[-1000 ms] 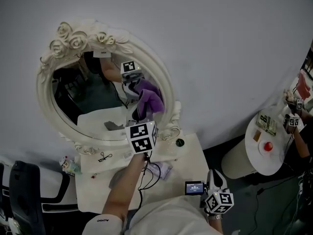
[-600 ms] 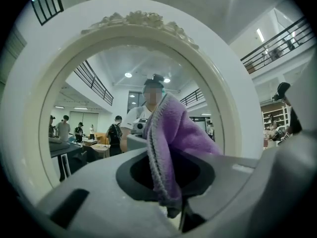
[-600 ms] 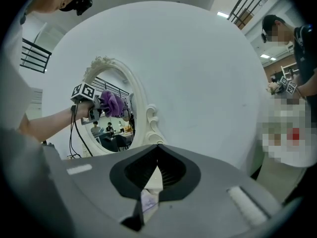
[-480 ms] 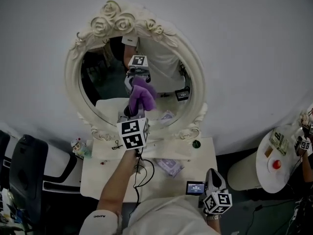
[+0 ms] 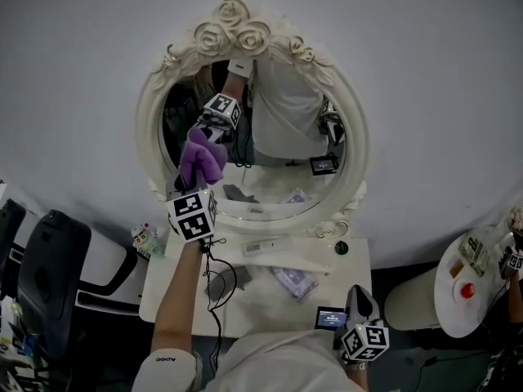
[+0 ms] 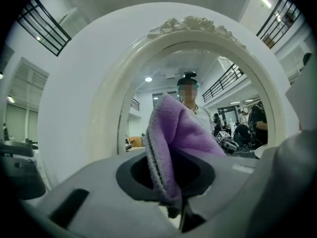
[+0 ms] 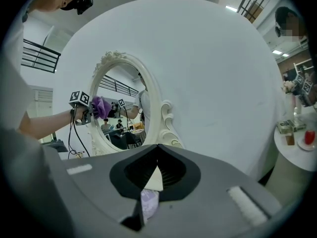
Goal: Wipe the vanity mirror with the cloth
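- The vanity mirror (image 5: 278, 182) stands upright at the far edge of a white table (image 5: 163, 288), against a pale wall. Its oval cream frame is topped with carved roses (image 5: 233, 29).
- The left gripper (image 6: 171, 157) is raised to the left part of the glass, at about mid height and just inside the frame.
- Its jaws are clamped on a purple cloth (image 5: 202, 158). In the left gripper view the cloth fills the gap between them and bunches out past the tips.
- In the head view the cloth meets its own reflection, so it appears to be against the glass.
- A black cable (image 5: 214, 288) hangs from the left gripper down over the table.
- The right gripper (image 7: 157, 150) is held low at the near right, well apart from the mirror. Its jaws are drawn together at the tips with nothing between them.
- On the table below the mirror lie a long white object (image 5: 286, 251) and a purple packet (image 5: 294, 281), with a small dark round thing (image 5: 341, 248) at the far right corner.
- A black chair (image 5: 49, 256) is to the left, and a round white side table (image 5: 449, 300) to the right.
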